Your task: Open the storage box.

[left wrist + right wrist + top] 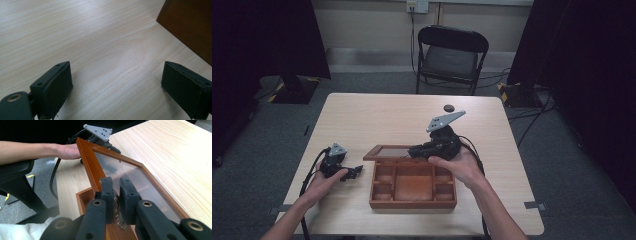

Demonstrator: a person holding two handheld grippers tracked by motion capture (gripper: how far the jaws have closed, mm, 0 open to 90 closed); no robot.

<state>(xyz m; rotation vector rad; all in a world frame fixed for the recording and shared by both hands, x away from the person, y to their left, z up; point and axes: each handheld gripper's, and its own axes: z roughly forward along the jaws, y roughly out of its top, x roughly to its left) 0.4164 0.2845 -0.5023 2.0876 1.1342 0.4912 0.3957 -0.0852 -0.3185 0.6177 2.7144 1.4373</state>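
A brown wooden box [412,204] with several compartments stands at the table's front middle. Its glass-paned lid [389,151] is tilted up along the box's far side. My right gripper [413,150] reaches in from the right, jaws nearly together on the lid's edge. In the right gripper view the lid [90,162] rises ahead of the two pads, and the right gripper [117,187] pinches its frame above the box [81,195]. Left of the box, my left gripper [356,171] rests on the table, open. In its own view the left gripper [116,85] has bare wood between its jaws, and the box's wall [190,27] stands at the upper right.
A small dark round object [448,107] lies near the table's far edge. A black folding chair [452,55] stands behind the table [362,115]. Cables trail from both grippers toward the front edge.
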